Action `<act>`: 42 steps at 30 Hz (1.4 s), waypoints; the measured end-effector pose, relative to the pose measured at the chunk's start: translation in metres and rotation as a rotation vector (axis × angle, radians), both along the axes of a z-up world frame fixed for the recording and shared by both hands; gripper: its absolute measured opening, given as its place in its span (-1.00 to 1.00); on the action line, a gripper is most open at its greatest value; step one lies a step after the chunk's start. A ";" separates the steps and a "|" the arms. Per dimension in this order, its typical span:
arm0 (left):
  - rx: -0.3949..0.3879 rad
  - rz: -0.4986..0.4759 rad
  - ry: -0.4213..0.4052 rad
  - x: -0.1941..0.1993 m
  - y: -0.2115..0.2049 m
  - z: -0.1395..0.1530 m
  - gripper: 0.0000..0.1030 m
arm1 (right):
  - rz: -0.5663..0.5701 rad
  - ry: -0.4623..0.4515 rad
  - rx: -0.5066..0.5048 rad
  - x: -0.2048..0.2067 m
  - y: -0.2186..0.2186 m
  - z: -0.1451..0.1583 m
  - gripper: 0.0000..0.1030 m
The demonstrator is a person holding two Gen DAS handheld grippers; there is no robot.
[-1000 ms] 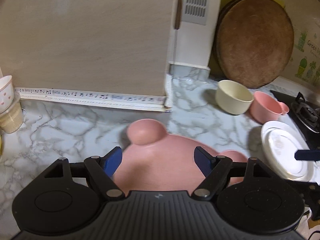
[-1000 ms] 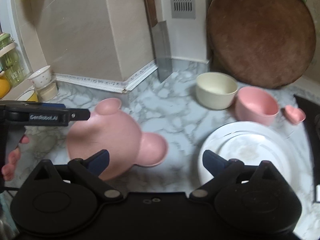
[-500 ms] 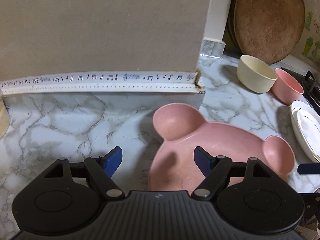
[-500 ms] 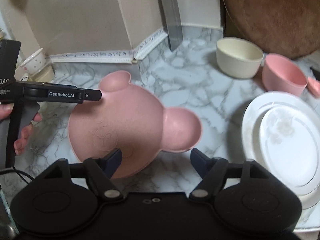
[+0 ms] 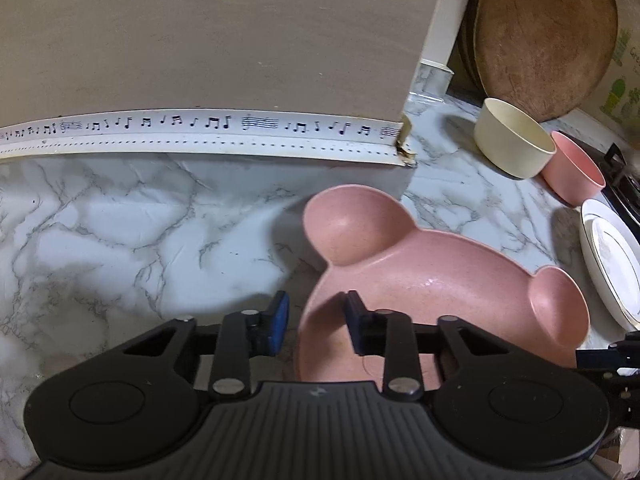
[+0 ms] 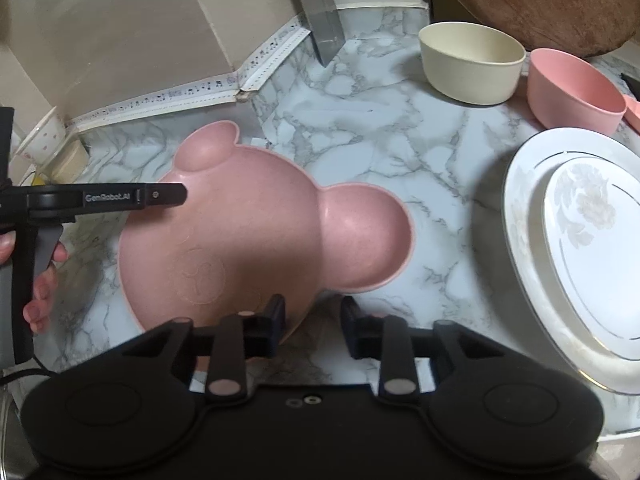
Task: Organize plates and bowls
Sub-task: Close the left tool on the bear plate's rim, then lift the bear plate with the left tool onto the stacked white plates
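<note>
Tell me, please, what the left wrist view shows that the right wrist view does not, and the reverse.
Only the left wrist view shows the left gripper from behind, its fingers straddling the near rim of the pink bear-shaped plate, and part of a stove burner.

Only the right wrist view shows the right gripper at another edge of that plate, a person's hand on the left gripper's handle, and a white cup at far left.

Both show the plate, cream bowl, pink bowl, white plates, brown round board and marble counter.
</note>
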State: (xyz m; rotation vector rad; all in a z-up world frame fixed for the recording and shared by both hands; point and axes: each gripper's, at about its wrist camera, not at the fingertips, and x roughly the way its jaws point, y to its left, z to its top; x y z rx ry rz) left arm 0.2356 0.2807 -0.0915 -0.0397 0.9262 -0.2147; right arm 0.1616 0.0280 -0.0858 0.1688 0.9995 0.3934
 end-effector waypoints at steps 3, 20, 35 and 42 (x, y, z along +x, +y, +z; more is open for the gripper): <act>0.011 -0.015 0.002 -0.002 -0.004 0.001 -0.57 | 0.010 -0.017 -0.007 -0.001 0.003 0.004 -0.74; -0.087 0.008 -0.032 -0.041 -0.044 0.037 -0.62 | 0.060 -0.102 -0.079 -0.004 -0.043 0.029 -0.76; -0.072 -0.161 -0.078 -0.033 -0.186 0.063 -0.62 | 0.049 -0.181 -0.151 -0.001 -0.174 0.057 -0.76; -0.058 -0.187 -0.045 -0.026 -0.239 0.046 -0.62 | 0.015 -0.172 -0.203 0.011 -0.224 0.044 -0.76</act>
